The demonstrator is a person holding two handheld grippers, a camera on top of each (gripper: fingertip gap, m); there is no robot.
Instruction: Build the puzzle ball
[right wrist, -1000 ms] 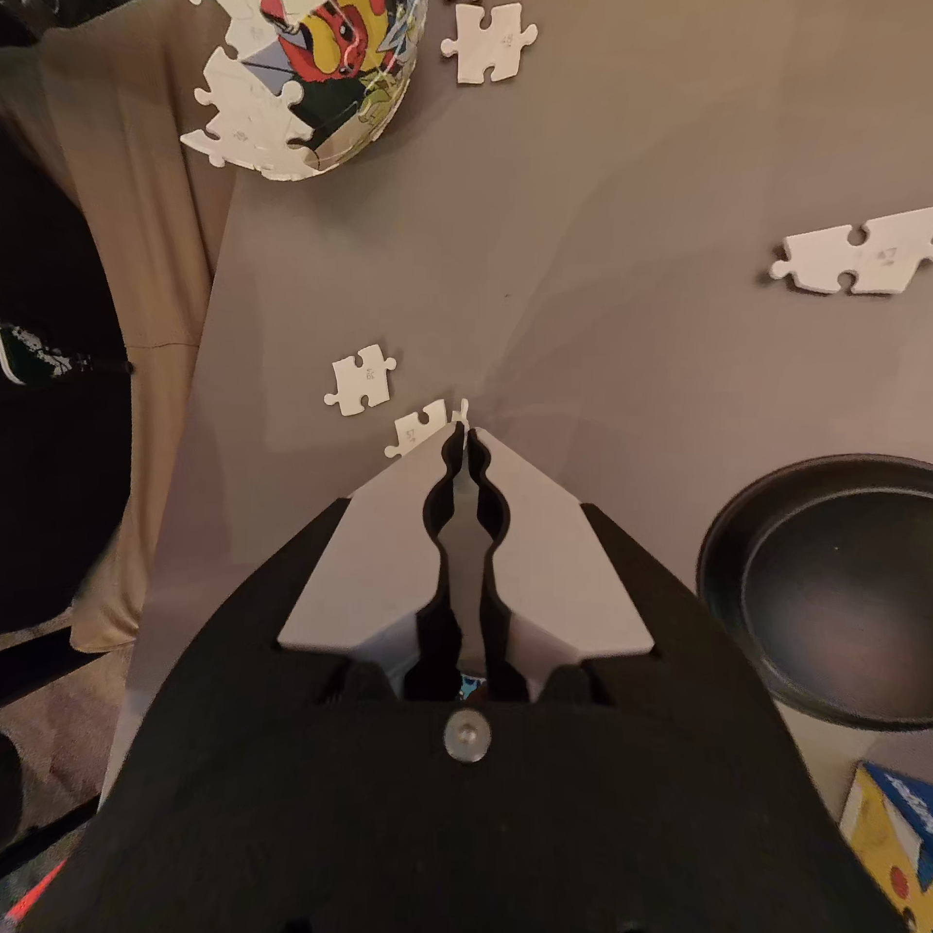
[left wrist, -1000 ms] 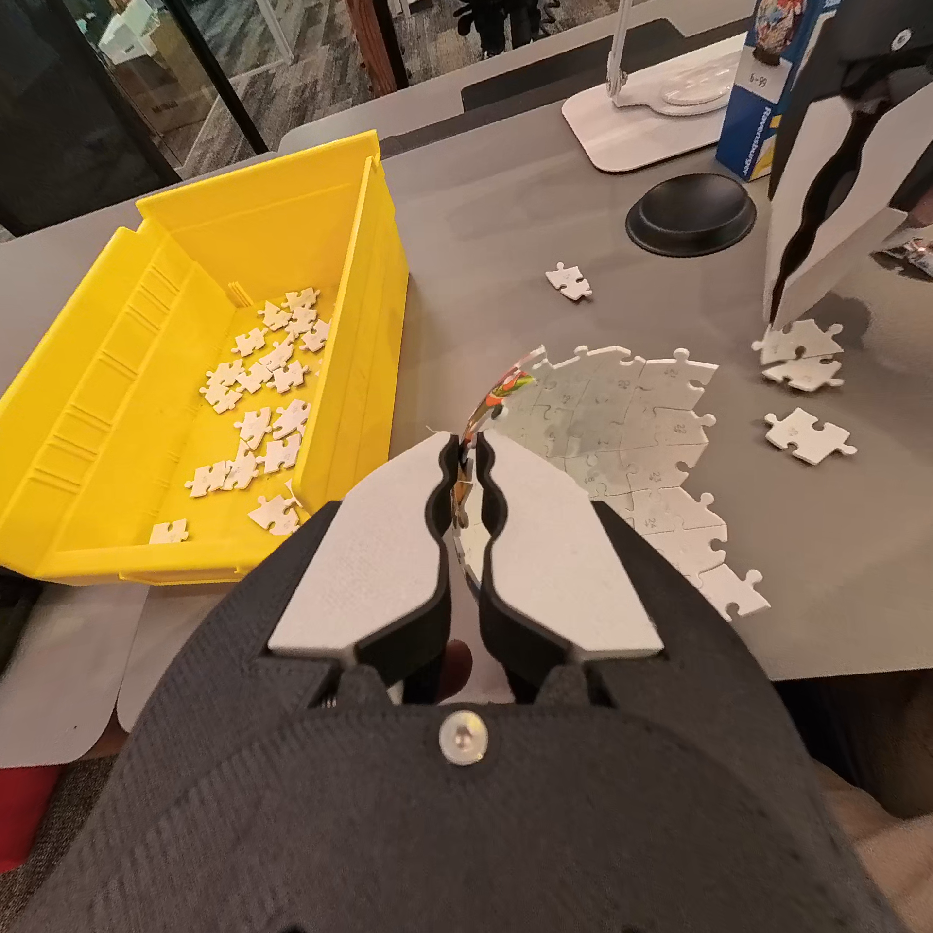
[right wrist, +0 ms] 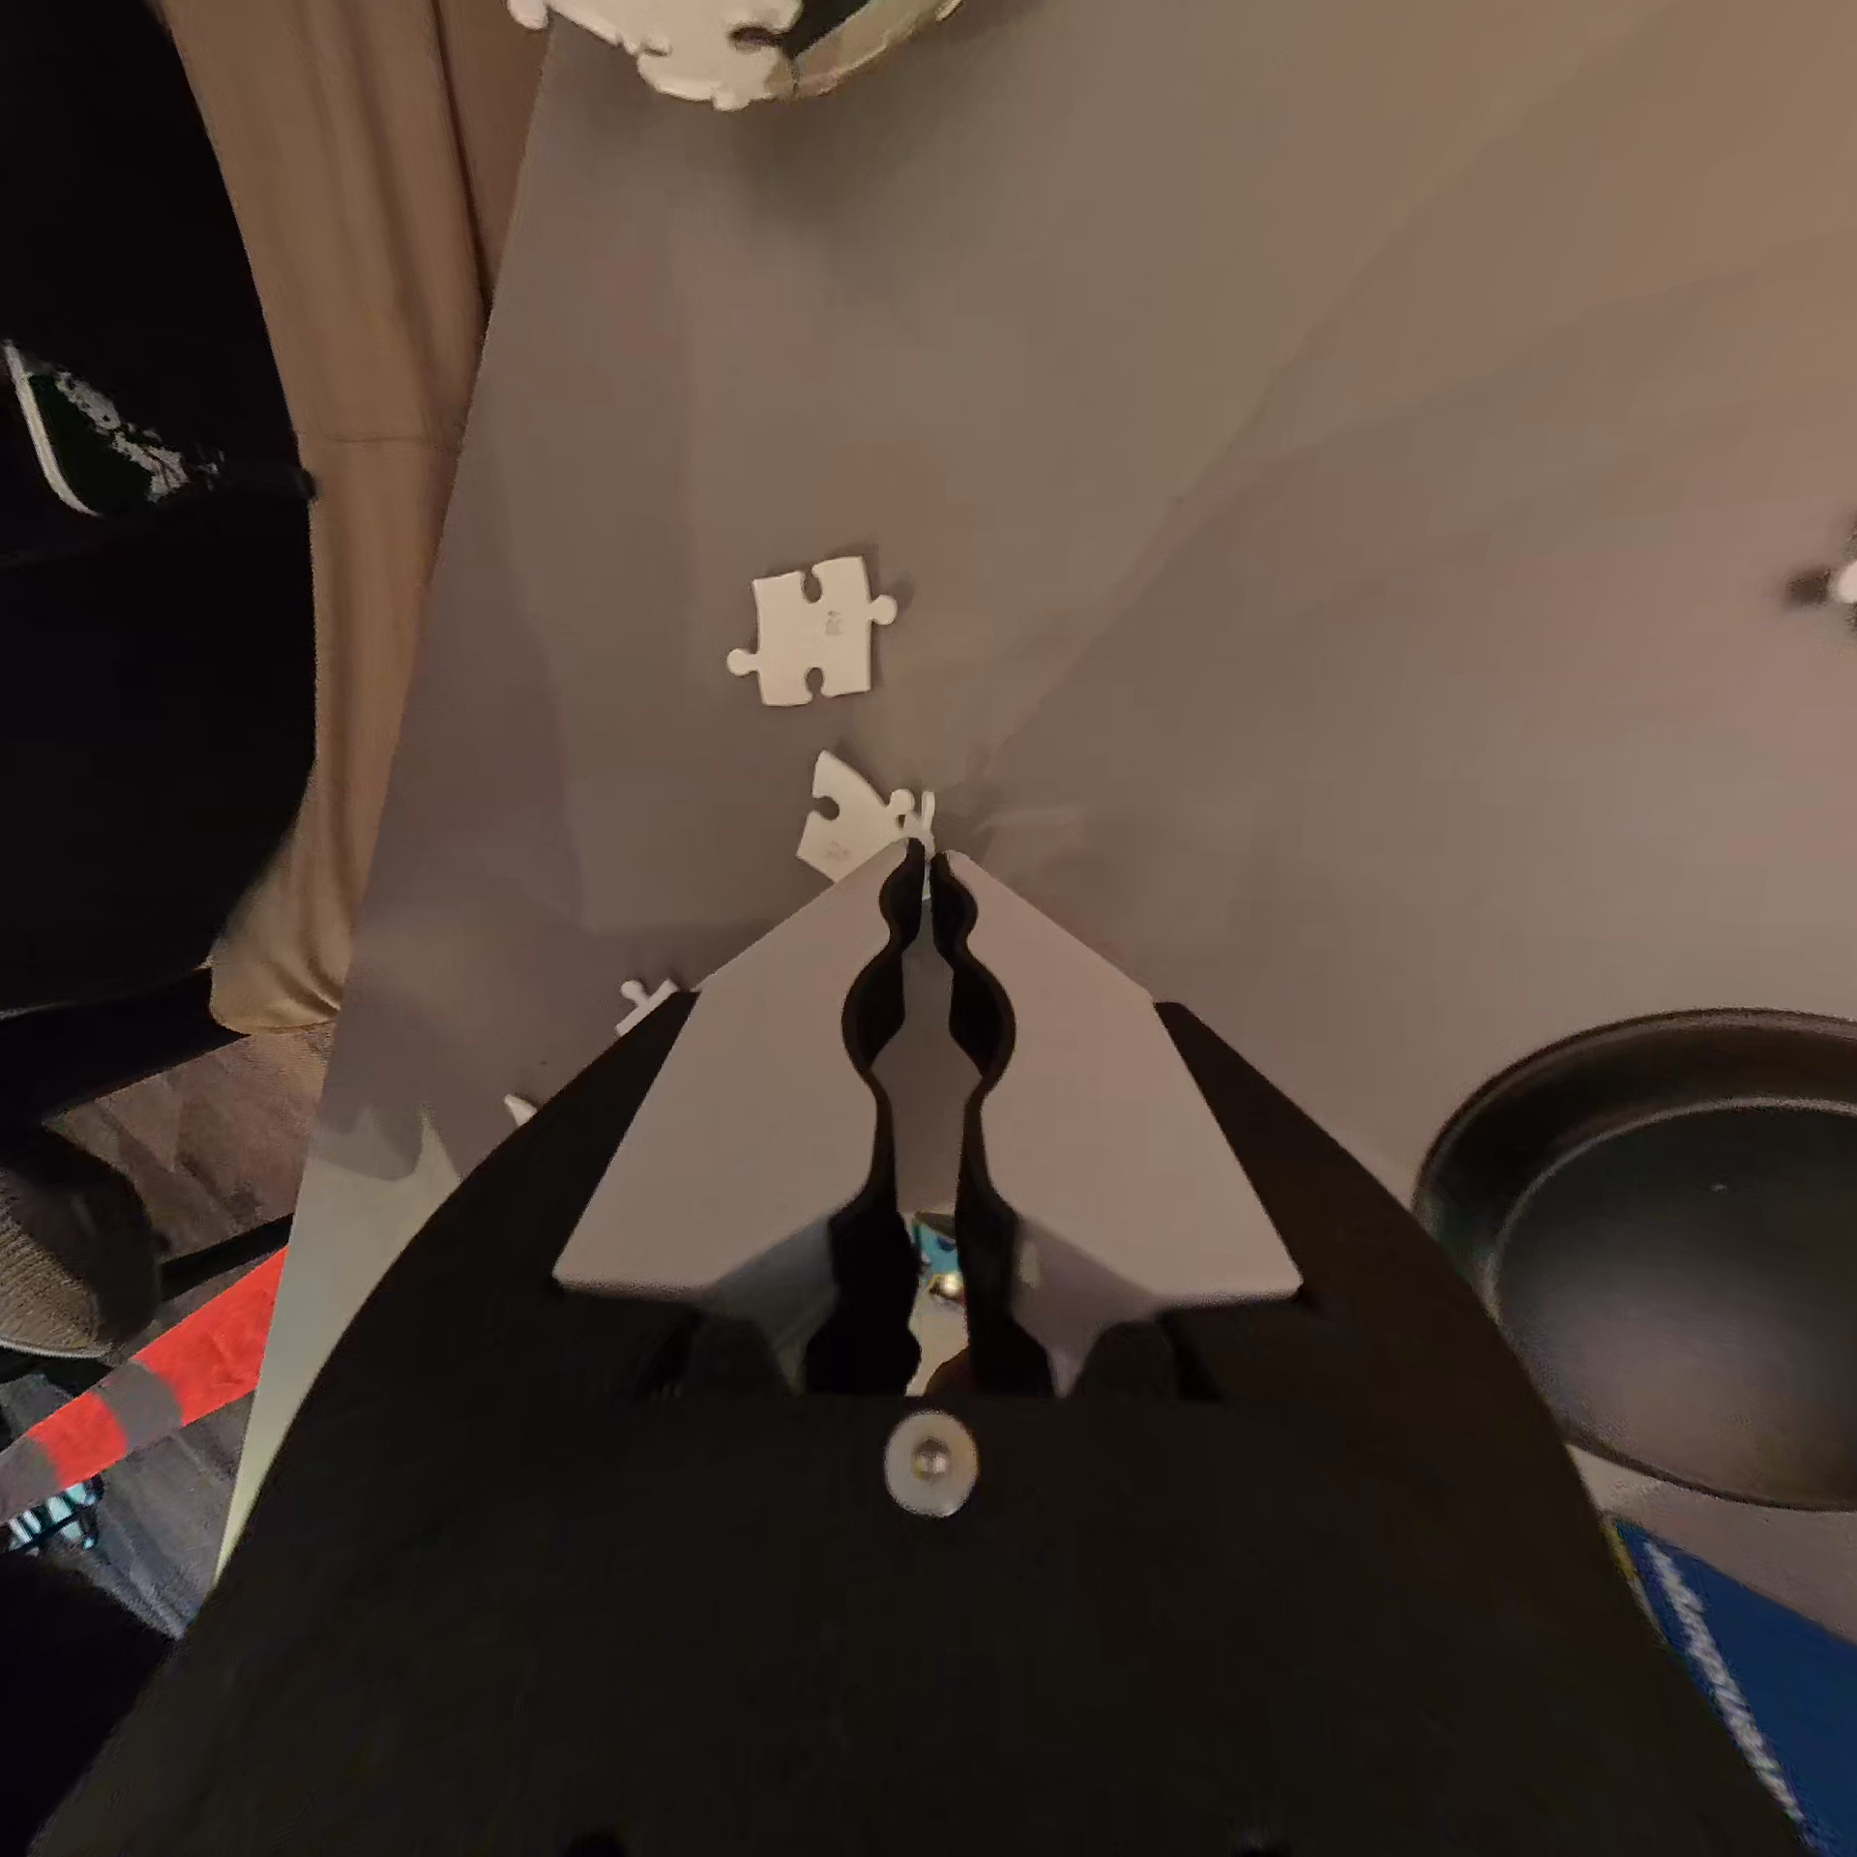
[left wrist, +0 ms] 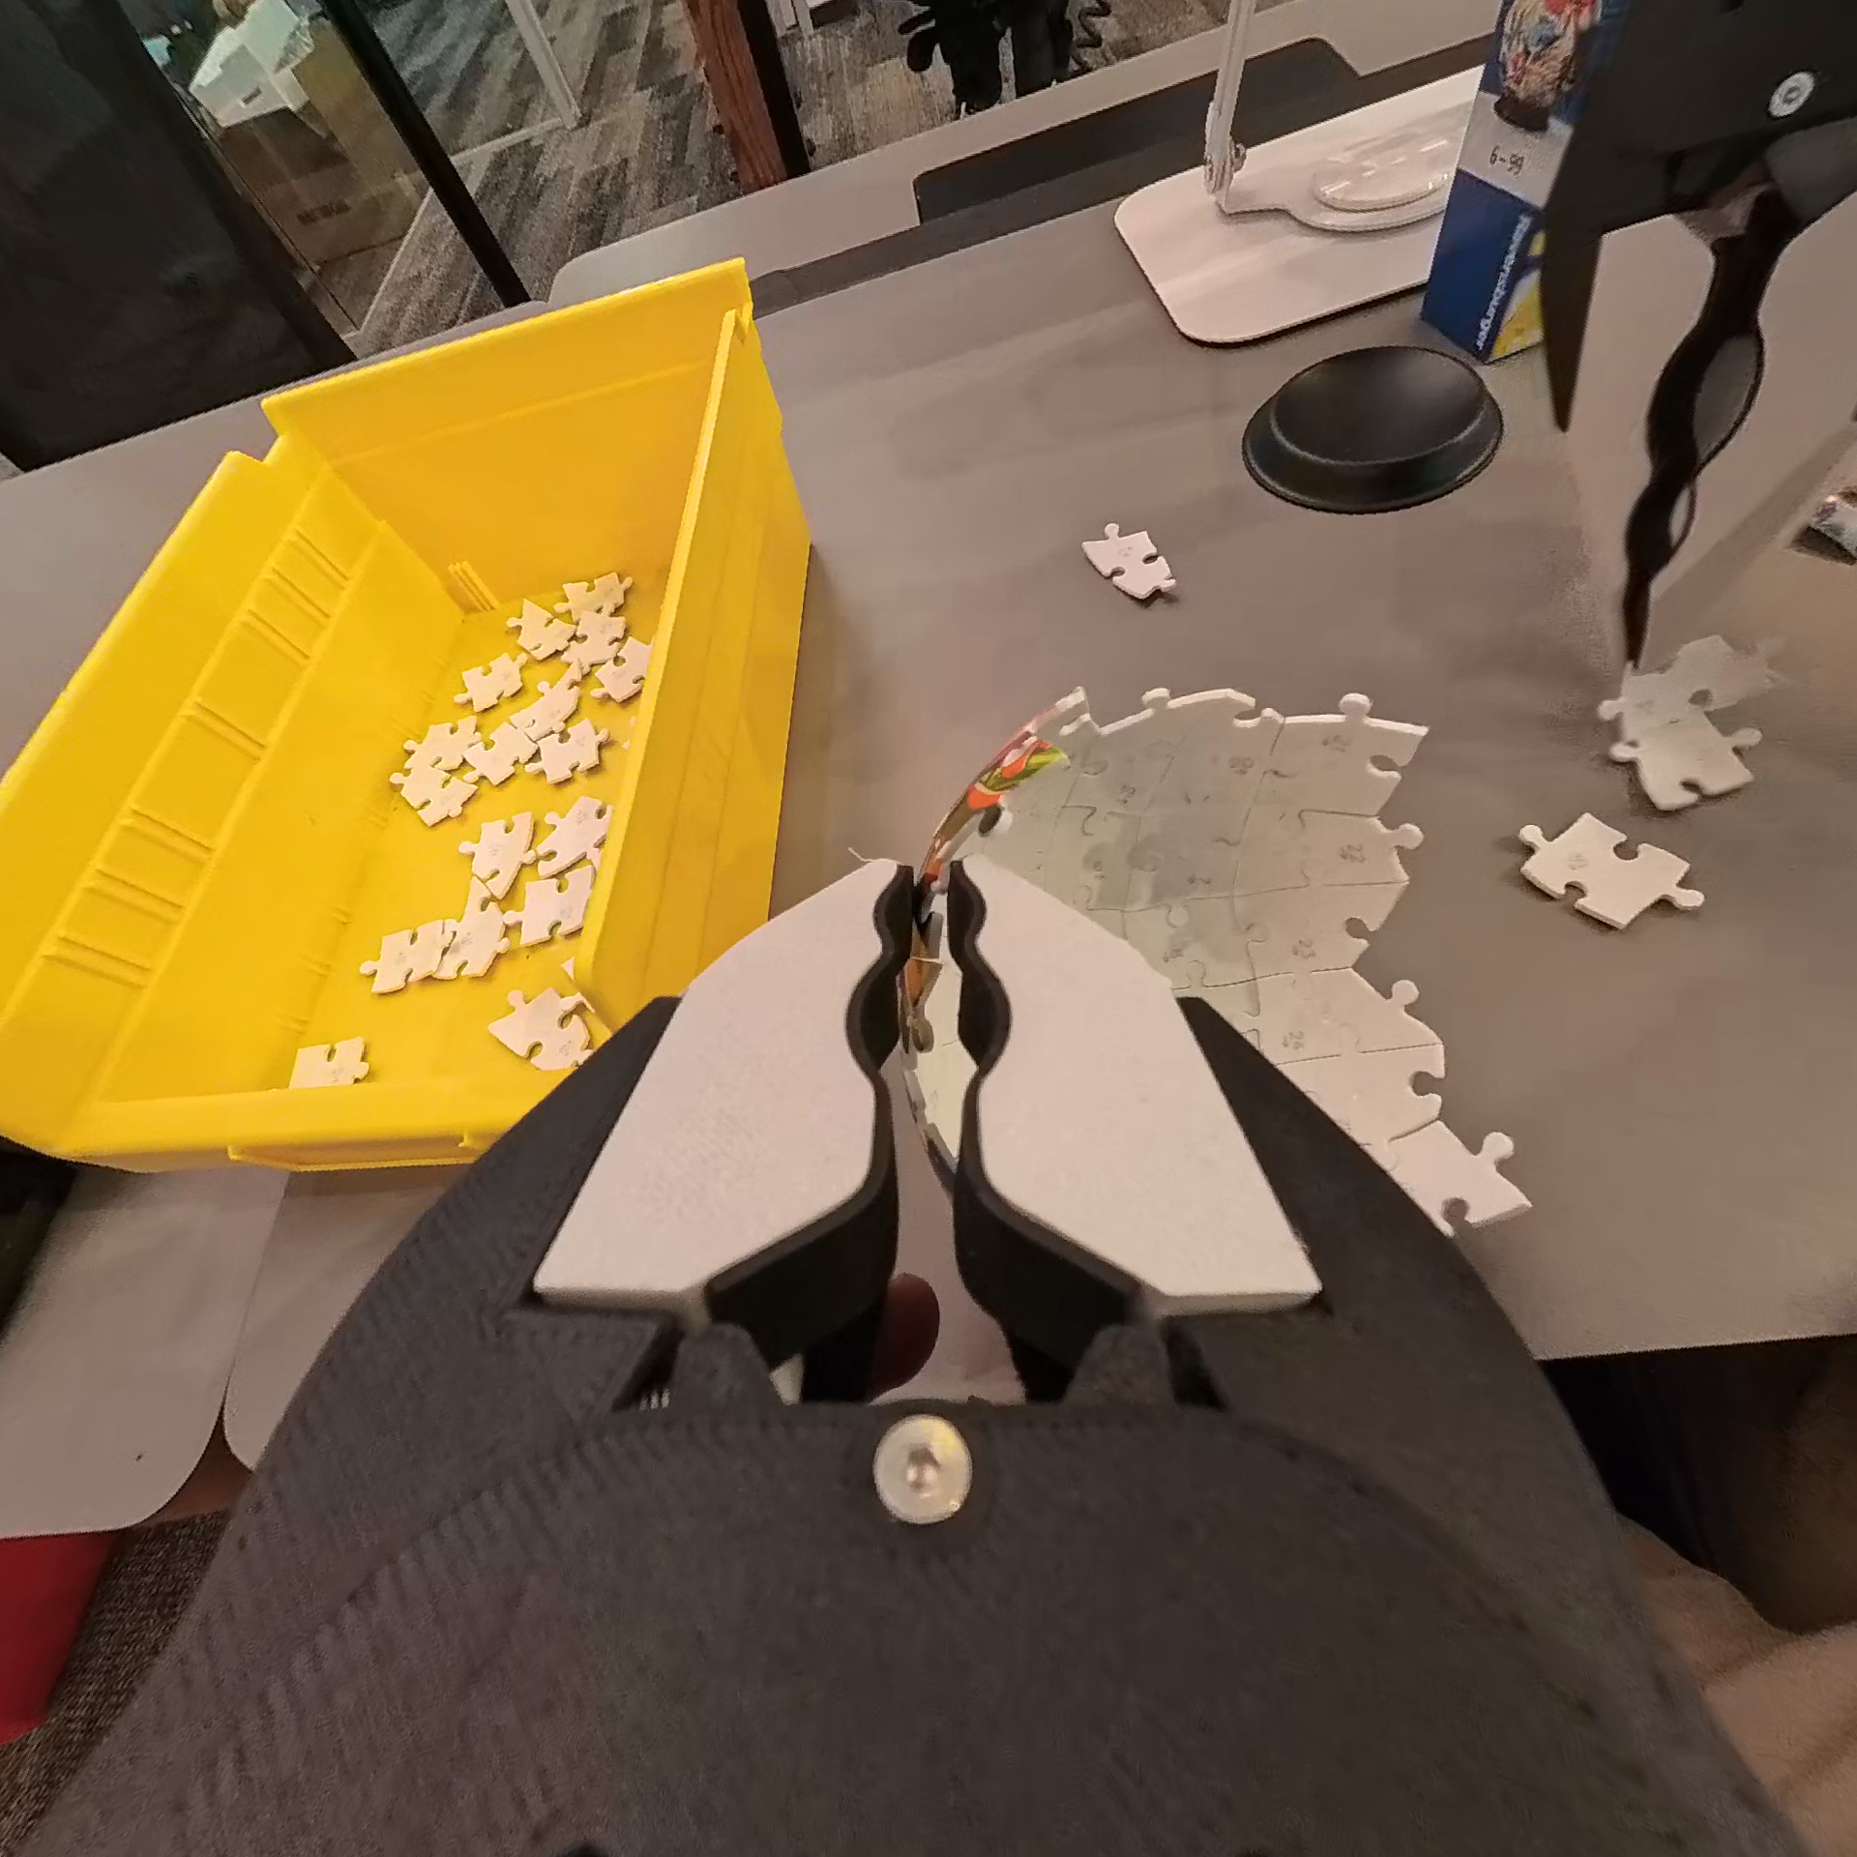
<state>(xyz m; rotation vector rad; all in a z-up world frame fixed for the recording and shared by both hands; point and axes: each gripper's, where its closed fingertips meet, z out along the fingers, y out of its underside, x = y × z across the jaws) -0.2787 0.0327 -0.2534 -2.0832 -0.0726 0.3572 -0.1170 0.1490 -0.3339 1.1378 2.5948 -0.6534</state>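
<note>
In the left wrist view, your left gripper [left wrist: 933,884] is clamped on the rim of the half-built puzzle ball [left wrist: 1236,884], a curved shell of joined pieces resting on the grey table [left wrist: 1005,482] just beside the yellow bin [left wrist: 563,422] of spare pieces. Keep that pinch firm but light: the shell looks thin and could flex apart at its joints if you squeeze or twist. Farther right, your right gripper [left wrist: 1633,643] comes down on two overlapping loose pieces [left wrist: 1678,734], with a single piece [left wrist: 1608,869] lying nearby.

In the right wrist view, the right gripper [right wrist: 924,854] has its tips closed on the edge tab of a white piece [right wrist: 849,819]; the bite looks very shallow. Lift slowly and straight so the piece does not pivot out, and watch that the one beneath is not dragged along. The other loose piece [right wrist: 814,633] lies apart, ahead. The shell's edge [right wrist: 744,50] shows at the top; carry the piece there tab-first.
</note>
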